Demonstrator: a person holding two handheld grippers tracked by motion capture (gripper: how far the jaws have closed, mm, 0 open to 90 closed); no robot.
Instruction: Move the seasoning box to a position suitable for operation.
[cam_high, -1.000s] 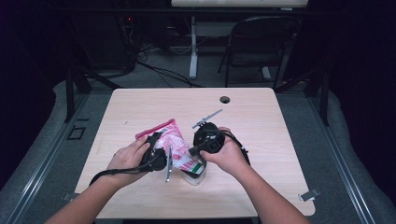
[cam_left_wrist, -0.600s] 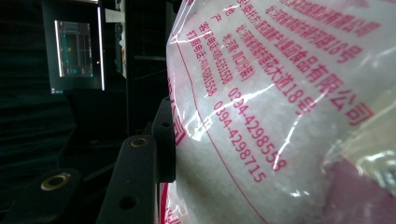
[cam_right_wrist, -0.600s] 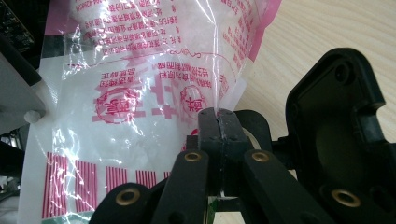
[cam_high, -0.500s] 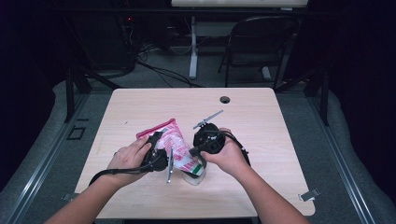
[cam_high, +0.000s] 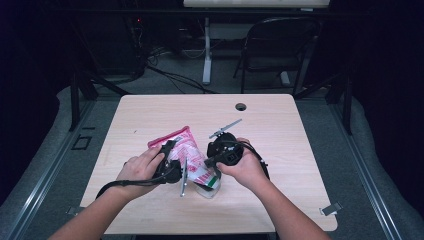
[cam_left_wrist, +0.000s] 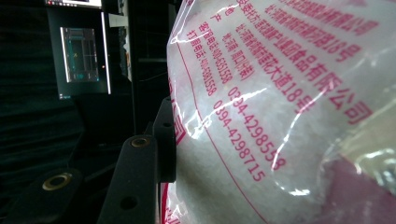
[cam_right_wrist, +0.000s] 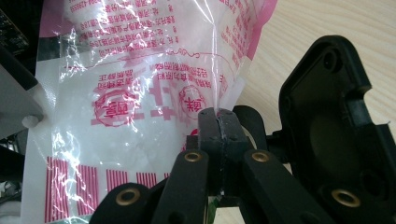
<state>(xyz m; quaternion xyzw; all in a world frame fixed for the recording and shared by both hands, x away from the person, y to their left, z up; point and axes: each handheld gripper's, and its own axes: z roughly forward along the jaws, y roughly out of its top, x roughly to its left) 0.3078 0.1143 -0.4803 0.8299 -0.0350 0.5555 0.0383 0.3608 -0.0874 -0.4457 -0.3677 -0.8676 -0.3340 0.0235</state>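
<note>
The right hand-held gripper (cam_right_wrist: 218, 122) is closest to see. Its two black jaws are pressed tight together, and a thin edge of the plastic bag (cam_right_wrist: 140, 107) is pinched between them. In the right gripper view the bag rises up and away from the jaws, white and crinkly, with pink writing and pink stripes.

The left hand-held gripper (cam_high: 169, 159) is on the other side of the same bag (cam_left_wrist: 280, 107). In the left gripper view one black jaw lies flat against the bag's fat, puffy side. The other jaw is hidden behind the bag, but the jaws look part way closed around it, so this one seems to be squeezing the bag's thick middle.

From the high view, the bag (cam_high: 192, 159) sits right between the two hands, just above the desk (cam_high: 280, 130). Its long way runs from the pink top, farther from the person, down to the clear end near the person. Both hands are just as near to it, one on each side. I think any pull next would stretch the bag sideways between them.
</note>
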